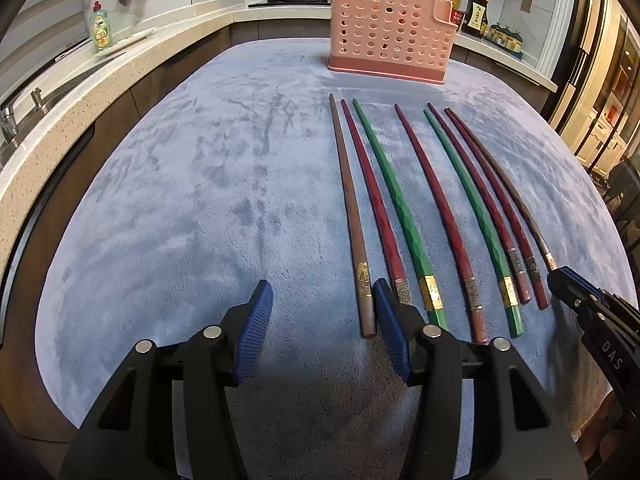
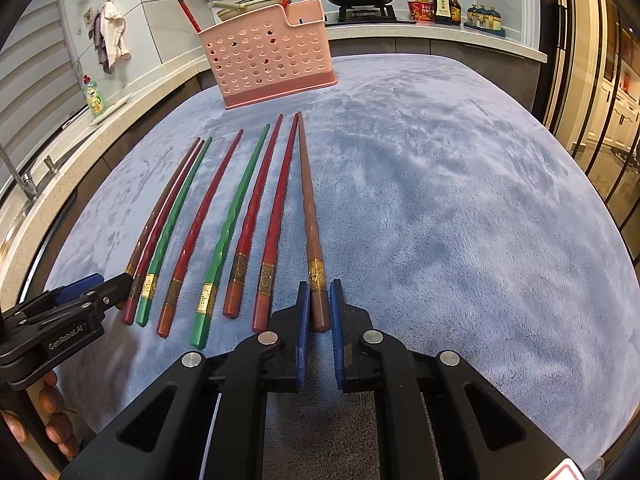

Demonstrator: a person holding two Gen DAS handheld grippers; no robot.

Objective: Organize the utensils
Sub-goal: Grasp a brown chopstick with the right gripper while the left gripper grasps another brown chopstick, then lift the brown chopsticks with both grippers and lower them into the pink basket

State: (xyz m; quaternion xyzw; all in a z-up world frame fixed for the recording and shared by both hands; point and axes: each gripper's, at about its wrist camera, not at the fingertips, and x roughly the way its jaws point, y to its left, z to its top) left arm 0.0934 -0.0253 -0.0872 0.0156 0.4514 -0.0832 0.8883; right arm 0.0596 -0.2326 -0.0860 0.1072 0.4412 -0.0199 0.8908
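While two red chopsticks (image 2: pixel 185 9) already stand in the pink perforated plastic holder (image 2: pixel 272 58), eight lie on our blue plush table (image 2: pixel 460 208); our right gripper (image 2: pixel 319 308) clenches the brown wooden chopstick (image 2: pixel 310 216), our left gripper (image 1: pixel 322 320) released.

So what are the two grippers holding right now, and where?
Right gripper clamps the rightmost brown chopstick at its thick end. Left gripper is open, holding nothing.

8 chopsticks (image 2: pixel 224 216), brown, red and green with gold bands near their thick ends, lie side by side on the blue-cloth worktop (image 2: pixel 440 200), tips toward an upright pink perforated holder (image 2: pixel 272 56) that already has 2 red chopsticks (image 2: pixel 186 10) leaning inside it.
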